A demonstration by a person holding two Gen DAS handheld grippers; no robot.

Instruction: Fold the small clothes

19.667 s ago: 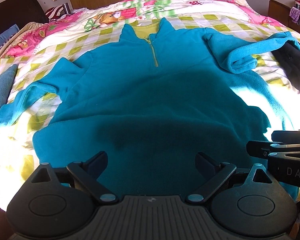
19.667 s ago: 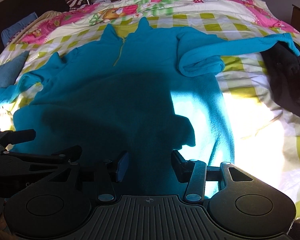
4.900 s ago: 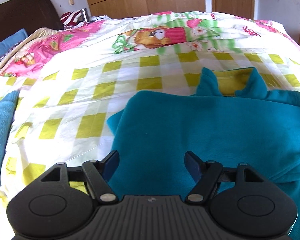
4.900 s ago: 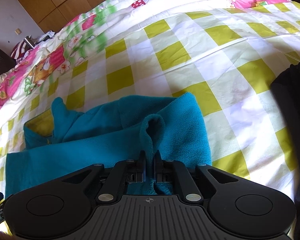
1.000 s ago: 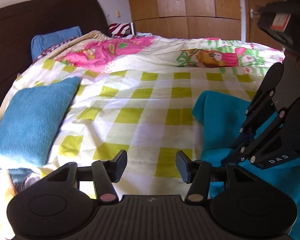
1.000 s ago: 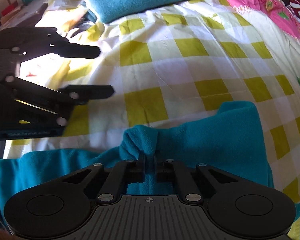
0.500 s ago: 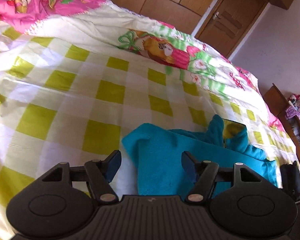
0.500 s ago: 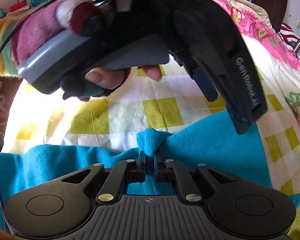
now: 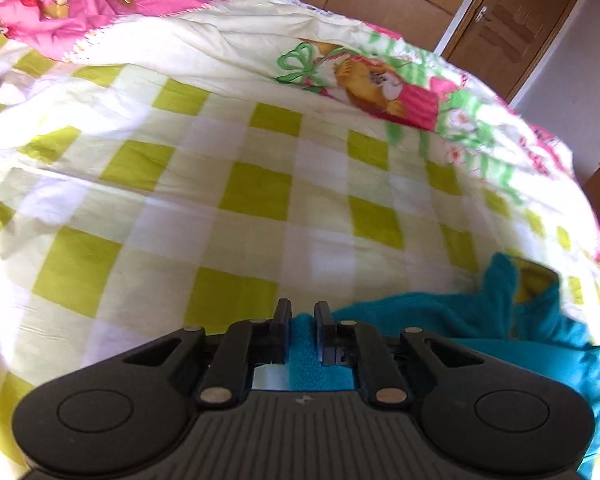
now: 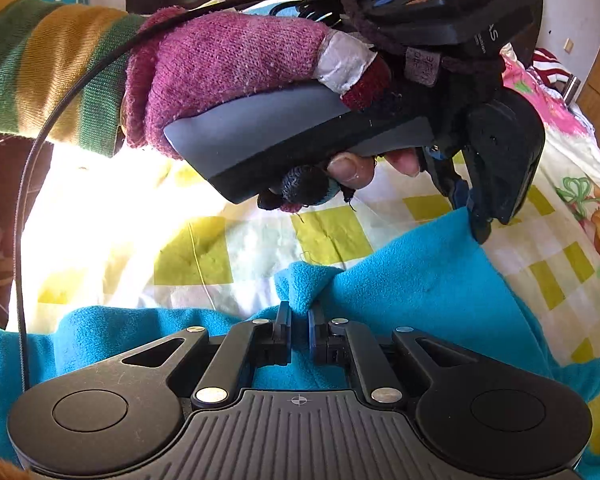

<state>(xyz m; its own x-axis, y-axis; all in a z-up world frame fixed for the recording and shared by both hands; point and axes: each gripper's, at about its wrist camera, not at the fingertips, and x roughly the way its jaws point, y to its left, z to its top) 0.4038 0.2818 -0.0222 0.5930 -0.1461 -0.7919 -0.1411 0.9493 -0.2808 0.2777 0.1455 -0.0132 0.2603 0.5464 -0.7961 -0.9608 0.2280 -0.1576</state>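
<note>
The teal fleece pullover [image 9: 440, 320] lies partly folded on the checked bedspread [image 9: 260, 184], its yellow-lined collar [image 9: 532, 284] showing at the right in the left wrist view. My left gripper [image 9: 302, 316] is shut on a corner of the fleece. In the right wrist view my right gripper [image 10: 299, 316] is shut on a bunched fold of the same teal pullover [image 10: 428, 280]. The left gripper [image 10: 476, 224], held by a hand in a purple knitted glove [image 10: 220, 64], pinches the pullover's far corner just above and right of my right gripper.
The bedspread has a pink and cartoon-printed band [image 9: 372, 76] toward the far side. A wooden wardrobe and door [image 9: 500, 28] stand behind the bed. A striped sleeve [image 10: 48, 68] and a black cable [image 10: 32, 184] cross the left of the right wrist view.
My left gripper has come down and shut on the pullover's corner; half a second ago it was open above the fleece. The right gripper keeps its hold on the fold.
</note>
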